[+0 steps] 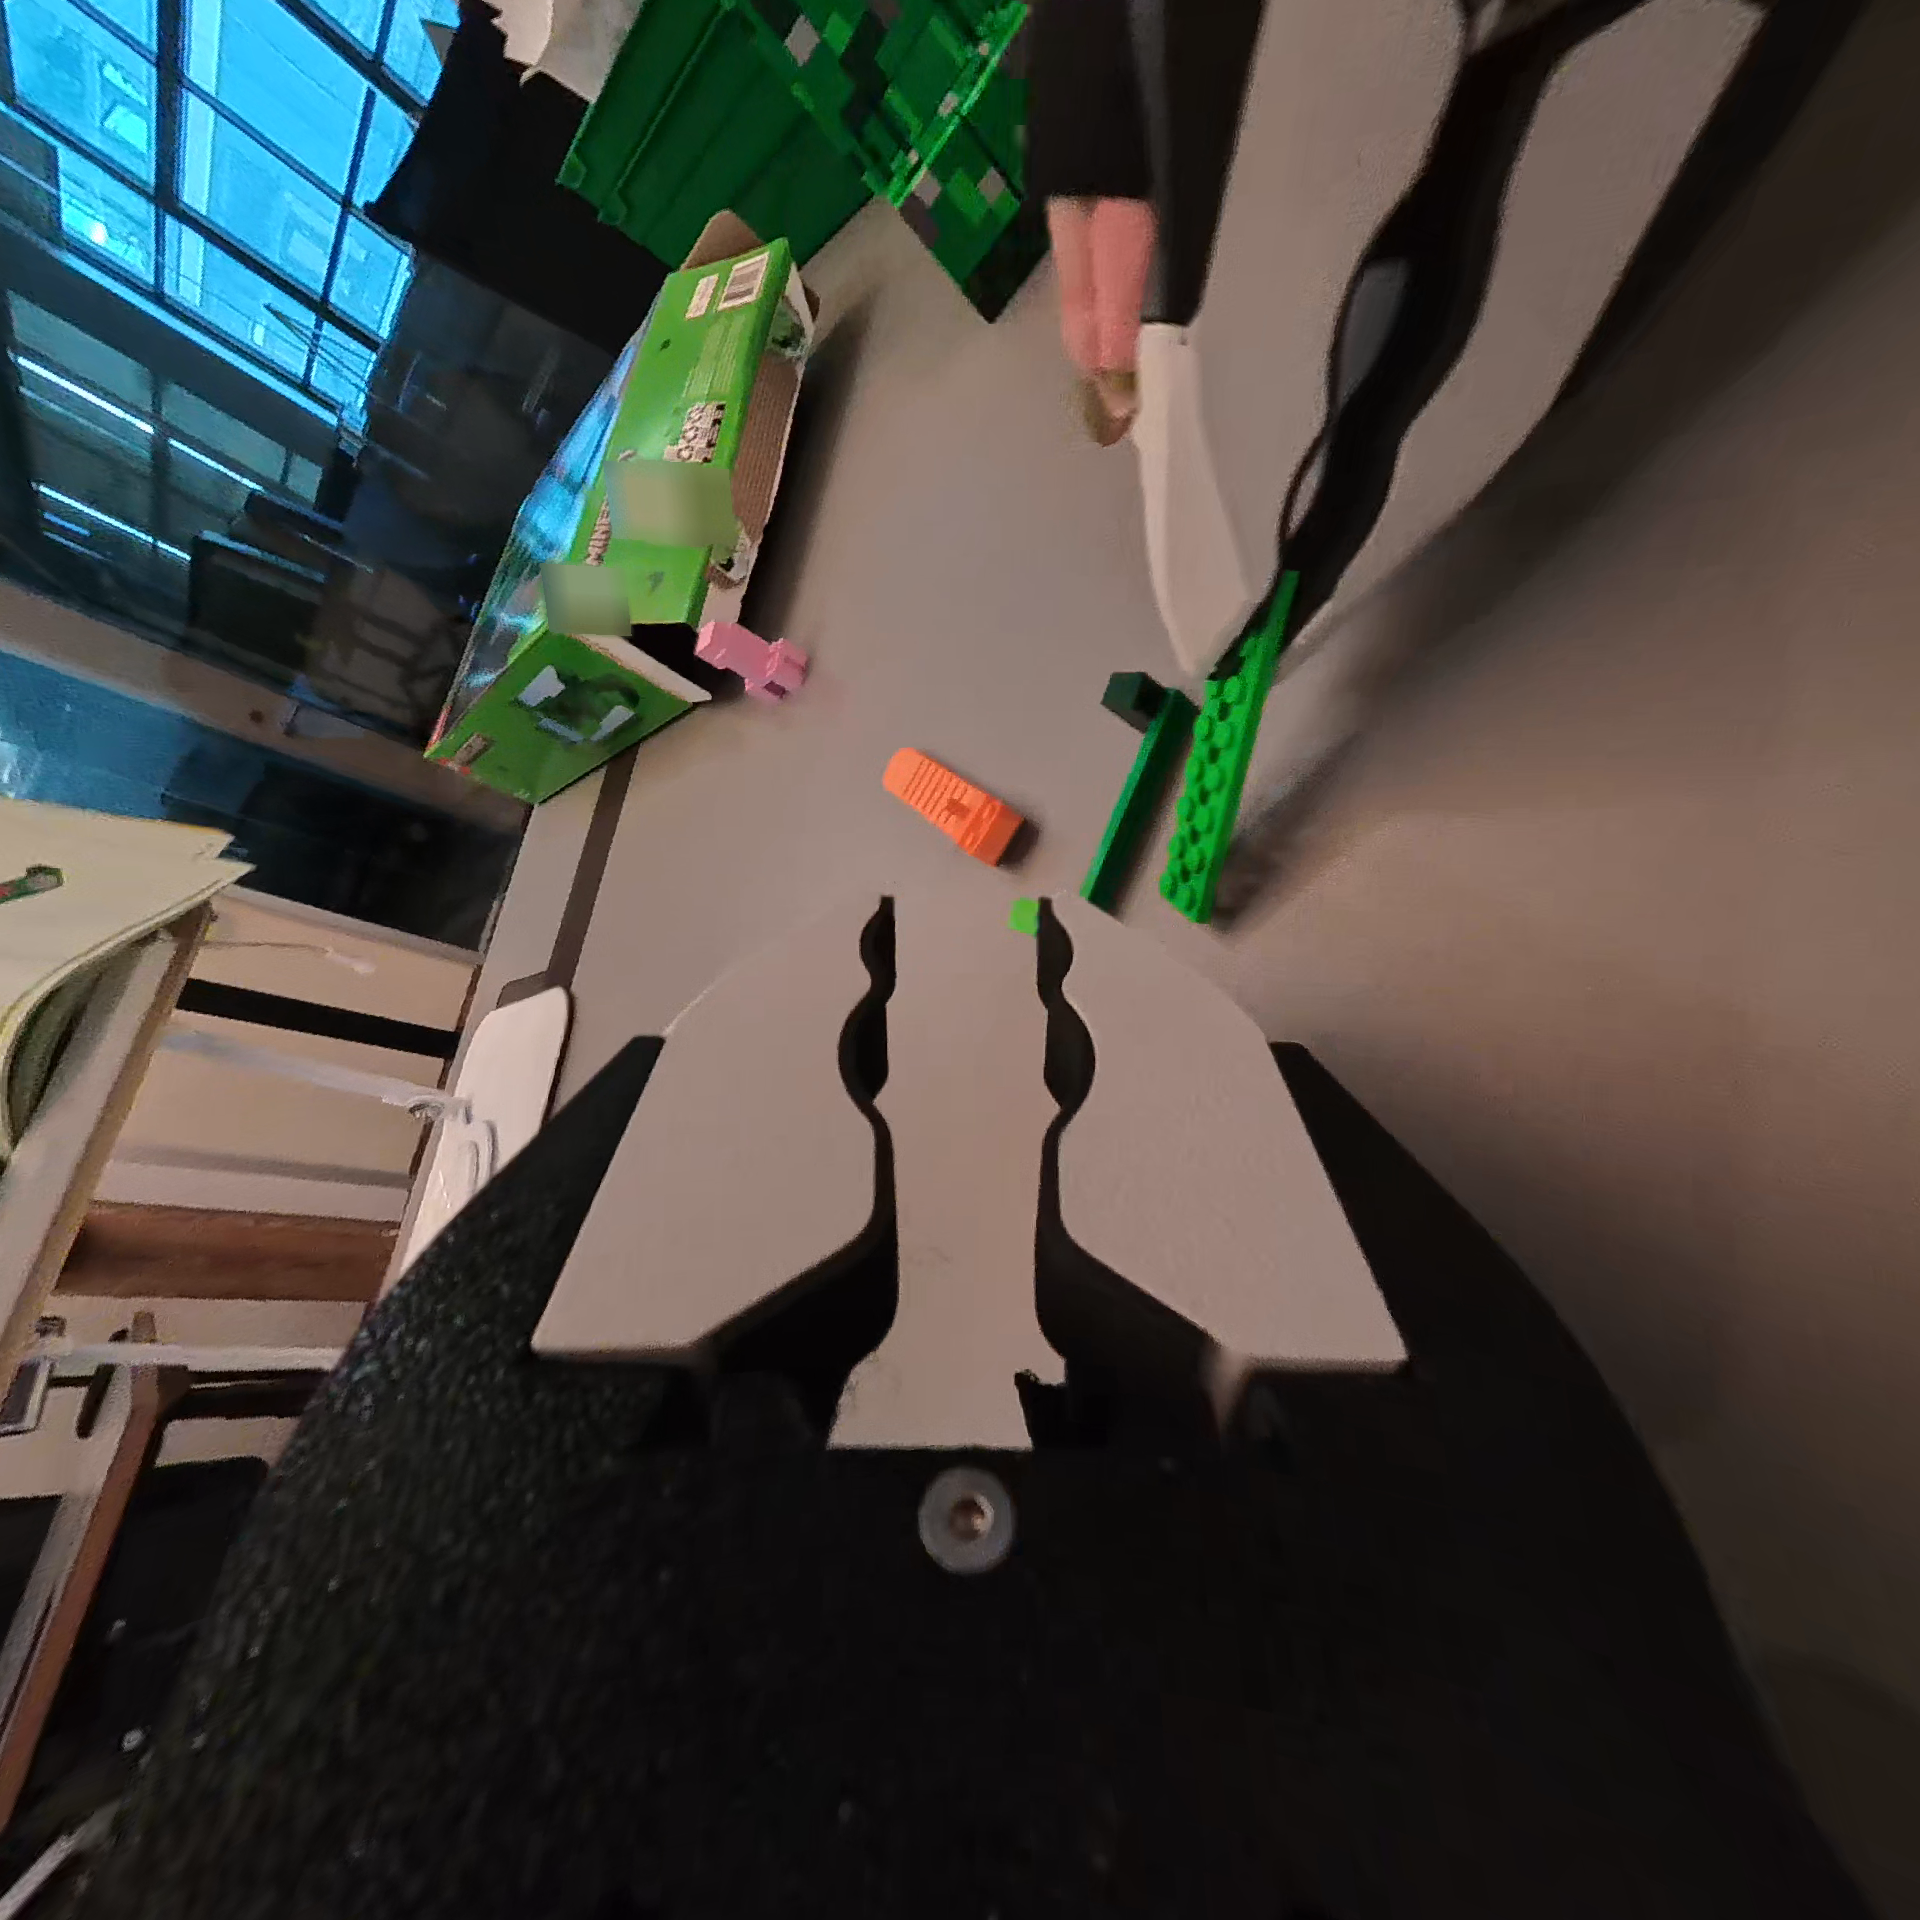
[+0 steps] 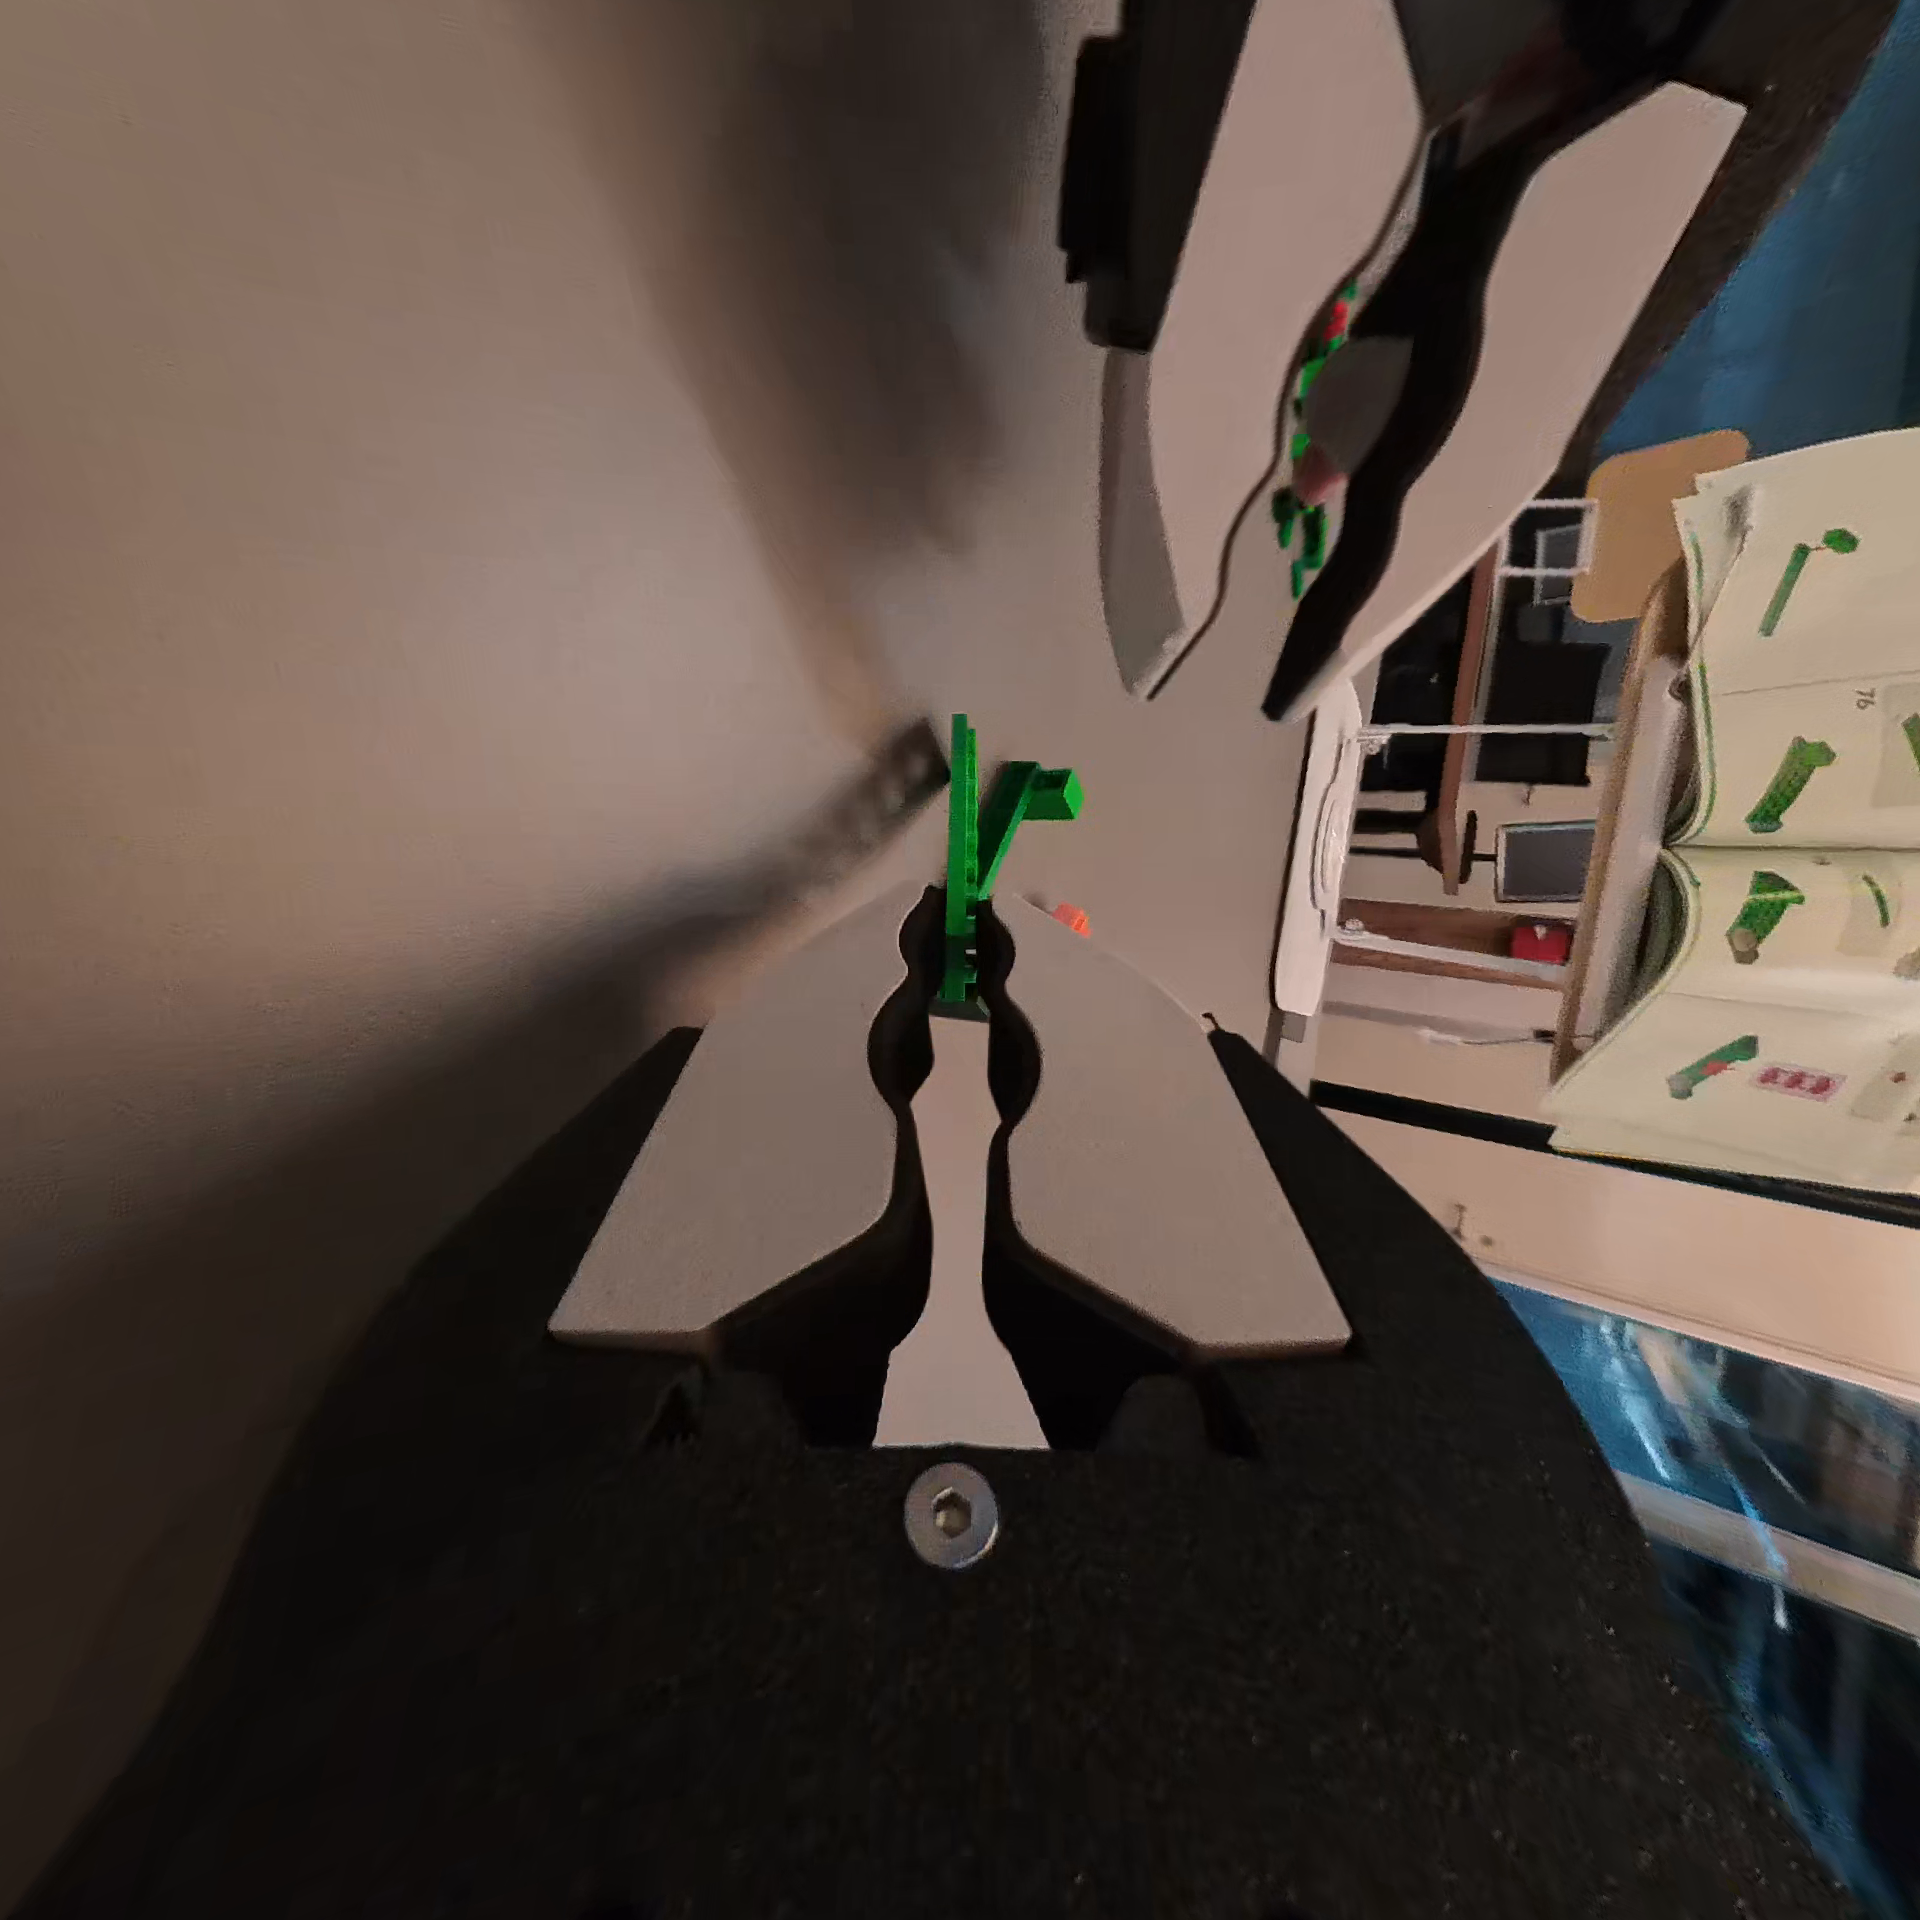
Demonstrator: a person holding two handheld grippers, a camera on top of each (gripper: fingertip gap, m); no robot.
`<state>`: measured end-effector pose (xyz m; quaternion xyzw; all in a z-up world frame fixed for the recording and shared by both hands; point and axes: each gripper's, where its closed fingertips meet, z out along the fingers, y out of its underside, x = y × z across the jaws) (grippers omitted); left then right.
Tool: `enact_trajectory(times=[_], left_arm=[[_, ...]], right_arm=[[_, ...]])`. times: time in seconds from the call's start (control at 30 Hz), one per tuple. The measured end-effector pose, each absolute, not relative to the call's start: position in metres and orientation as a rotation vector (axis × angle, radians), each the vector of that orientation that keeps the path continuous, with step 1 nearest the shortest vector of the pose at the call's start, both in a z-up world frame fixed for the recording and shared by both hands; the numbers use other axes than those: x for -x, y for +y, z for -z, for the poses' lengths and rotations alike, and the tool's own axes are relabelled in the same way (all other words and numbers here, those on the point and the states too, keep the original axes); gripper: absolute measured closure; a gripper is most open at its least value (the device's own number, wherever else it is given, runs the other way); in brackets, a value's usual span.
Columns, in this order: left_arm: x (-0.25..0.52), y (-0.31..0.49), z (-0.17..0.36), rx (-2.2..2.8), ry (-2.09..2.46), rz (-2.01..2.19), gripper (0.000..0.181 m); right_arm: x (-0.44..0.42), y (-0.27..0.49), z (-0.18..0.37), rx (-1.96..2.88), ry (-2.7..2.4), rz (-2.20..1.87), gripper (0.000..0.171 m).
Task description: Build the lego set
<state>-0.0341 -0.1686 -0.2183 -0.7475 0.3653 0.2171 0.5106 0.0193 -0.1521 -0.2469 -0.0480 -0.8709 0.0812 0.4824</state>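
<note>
My right gripper [image 2: 956, 906] is shut on one end of a bright green studded plate [image 2: 962, 821], held on its edge over the grey table [image 1: 935, 520]. In the left wrist view the plate [image 1: 1226, 769] runs from the right gripper [image 1: 1242, 644] toward me. A darker green bar [image 1: 1138, 800] with a dark cube at its far end sits beside the plate; I cannot tell if they are joined. My left gripper [image 1: 964, 909] is open and empty, just short of an orange brick separator [image 1: 954, 805]. A small green piece [image 1: 1023, 914] shows by its right fingertip.
A green set box [image 1: 623, 540] and a pink pig figure [image 1: 753, 660] lie at the left of the table. Green bins [image 1: 790, 104] stand at the far end. An open instruction booklet [image 2: 1766, 831] stands off the table's edge. A person's hand [image 1: 1107, 301] holds the right gripper.
</note>
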Motion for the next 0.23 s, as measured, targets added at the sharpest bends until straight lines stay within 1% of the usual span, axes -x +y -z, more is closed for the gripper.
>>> enact_trajectory(times=[0.1, 0.2, 0.23], left_arm=[[0.039, -0.17, 0.218, 1.81, 0.852, -0.517, 0.157], [0.041, -0.17, 0.222, 1.829, 0.851, -0.51, 0.157], [0.041, -0.169, 0.224, 1.834, 0.852, -0.505, 0.157]], right_arm=[[-0.02, -0.152, 0.252, 0.133, -2.15, -0.163, 0.164], [-0.024, -0.153, 0.259, 0.171, -2.208, -0.186, 0.152], [-0.024, -0.153, 0.259, 0.193, -2.212, -0.206, 0.152]])
